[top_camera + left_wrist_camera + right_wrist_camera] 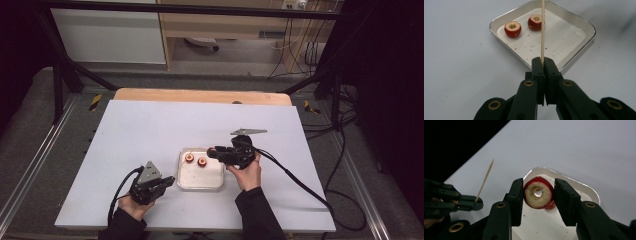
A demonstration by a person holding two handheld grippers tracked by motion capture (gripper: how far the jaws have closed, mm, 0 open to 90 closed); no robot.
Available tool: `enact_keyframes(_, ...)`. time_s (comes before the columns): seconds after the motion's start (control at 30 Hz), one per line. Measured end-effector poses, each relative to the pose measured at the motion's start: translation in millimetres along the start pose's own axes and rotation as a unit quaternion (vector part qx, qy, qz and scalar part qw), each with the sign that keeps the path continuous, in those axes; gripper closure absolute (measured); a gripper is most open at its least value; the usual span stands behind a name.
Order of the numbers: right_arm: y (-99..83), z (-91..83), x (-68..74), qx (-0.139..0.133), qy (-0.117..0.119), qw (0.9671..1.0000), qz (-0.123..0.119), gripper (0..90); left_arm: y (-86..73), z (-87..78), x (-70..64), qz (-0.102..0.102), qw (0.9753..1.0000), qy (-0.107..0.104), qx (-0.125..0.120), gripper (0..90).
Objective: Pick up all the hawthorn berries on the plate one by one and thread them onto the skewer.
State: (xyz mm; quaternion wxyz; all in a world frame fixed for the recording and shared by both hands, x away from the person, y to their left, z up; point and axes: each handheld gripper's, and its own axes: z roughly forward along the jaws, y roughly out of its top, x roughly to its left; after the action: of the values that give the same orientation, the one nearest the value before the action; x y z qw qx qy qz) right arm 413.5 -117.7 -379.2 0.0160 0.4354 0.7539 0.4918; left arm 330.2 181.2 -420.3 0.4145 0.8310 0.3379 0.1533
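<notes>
My right gripper (210, 151) hovers over the far right corner of a white square tray (200, 182). It is shut on a cored red fruit ring (538, 193), whose hole faces the right gripper view's camera. Two more cored red fruits (189, 158) (202, 161) sit in the tray's far left part, holes up. My left gripper (171, 179) rests on the table just off the tray's near left corner. It is shut on a thin wooden skewer (543, 30) that points out over the tray. The right gripper view has the left gripper (477, 201) and its skewer (485, 178) at the left.
A white sheet (150, 125) covers the table, with a strip of wooden top (200, 95) at the far edge. Black frame bars and cables run along both sides. Red specks dot the tray floor (564, 37).
</notes>
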Motion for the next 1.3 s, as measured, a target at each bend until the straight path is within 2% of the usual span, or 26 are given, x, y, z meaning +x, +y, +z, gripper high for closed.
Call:
enact_keyframes(0.03, 0.0, 0.0, 0.0, 0.000, 0.000, 1.0000, 0.000, 60.7, -0.1, -0.2, -0.2, -0.004, 1.0000, 0.000, -0.002, 88.2)
enact_keyframes(0.07, -3.1, -1.9, -2.0, -0.031, 0.011, 0.9993, 0.015, 60.8, -0.2, -0.4, -0.4, -0.007, 1.0000, 0.000, -0.005, 88.2)
enact_keyframes(0.1, -3.1, -1.9, -2.0, -0.031, 0.011, 0.9993, 0.015, 60.8, -0.3, -0.6, -0.6, -0.009, 0.9999, 0.000, -0.006, 88.2)
enact_keyframes(0.13, -6.1, -3.1, -3.0, -0.059, 0.021, 0.9976, 0.031, 60.8, -0.4, -0.9, -1.2, -0.012, 0.9999, 0.000, -0.008, 88.2)
enact_keyframes(0.17, -6.1, -3.1, -3.0, -0.059, 0.021, 0.9976, 0.031, 60.8, -0.4, -1.0, -1.8, -0.014, 0.9999, 0.000, -0.009, 88.2)
enact_keyframes(0.2, -9.2, -3.7, -3.8, -0.089, 0.034, 0.9943, 0.048, 60.8, -0.3, -1.0, -2.6, -0.016, 0.9998, 0.001, -0.009, 88.2)
enact_keyframes(0.23, -9.2, -3.7, -3.8, -0.089, 0.034, 0.9943, 0.048, 60.8, -0.2, -1.1, -3.7, -0.017, 0.9998, 0.003, -0.010, 88.2)
enact_keyframes(0.3, -12.3, -3.6, -4.8, -0.119, 0.048, 0.9898, 0.063, 60.8, -0.2, -0.5, -6.2, -0.023, 0.9997, 0.003, -0.011, 88.2)
enact_keyframes(0.33, -14.0, -3.3, -5.0, -0.133, 0.053, 0.9873, 0.068, 60.8, -0.1, 0.0, -7.8, -0.023, 0.9997, 0.001, -0.011, 88.2)
enact_keyframes(0.37, -17.0, -2.5, -3.9, -0.156, 0.057, 0.9833, 0.075, 60.8, -0.2, 0.6, -9.2, -0.026, 0.9996, 0.003, -0.012, 88.3)
enact_keyframes(0.4, -17.0, -2.5, -3.9, -0.156, 0.057, 0.9833, 0.075, 60.8, -0.1, 1.1, -10.5, -0.029, 0.9995, 0.004, -0.013, 88.3)
enact_keyframes(0.5, -20.8, 0.2, -1.4, -0.185, 0.057, 0.9781, 0.076, 60.9, 0.2, 2.3, -14.1, -0.035, 0.9992, 0.005, -0.017, 88.3)
enact_keyframes(0.53, -22.7, 2.0, 1.1, -0.204, 0.061, 0.9739, 0.080, 61.0, 0.4, 2.6, -15.0, -0.036, 0.9992, 0.006, -0.018, 88.3)
enact_keyframes(0.57, -22.7, 2.0, 1.1, -0.204, 0.061, 0.9739, 0.080, 61.0, 0.7, 3.2, -15.8, -0.039, 0.9991, 0.005, -0.019, 88.3)
enact_keyframes(0.7, -25.7, 5.6, 4.0, -0.234, 0.071, 0.9655, 0.088, 61.0, 2.5, 6.9, -20.5, -0.051, 0.9984, -0.005, -0.024, 88.3)
enact_keyframes(0.9, -28.2, 7.7, 6.8, -0.254, 0.079, 0.9585, 0.102, 61.1, 6.4, 15.4, -28.4, -0.059, 0.9977, -0.007, -0.032, 88.3)
enact_keyframes(1.0, -29.3, 8.3, 8.1, -0.276, 0.079, 0.9524, 0.103, 61.1, 6.3, 18.4, -31.2, -0.058, 0.9978, -0.006, -0.031, 88.3)
enact_keyframes(1.1, -30.4, 8.7, 10.1, -0.291, 0.080, 0.9468, 0.111, 61.2, 5.9, 19.4, -32.2, -0.067, 0.9971, -0.011, -0.034, 88.3)
enact_keyframes(1.3, -32.3, 11.9, 10.0, -0.302, 0.083, 0.9430, 0.113, 61.3, 7.5, 19.7, -34.5, -0.069, 0.9969, -0.015, -0.035, 88.3)
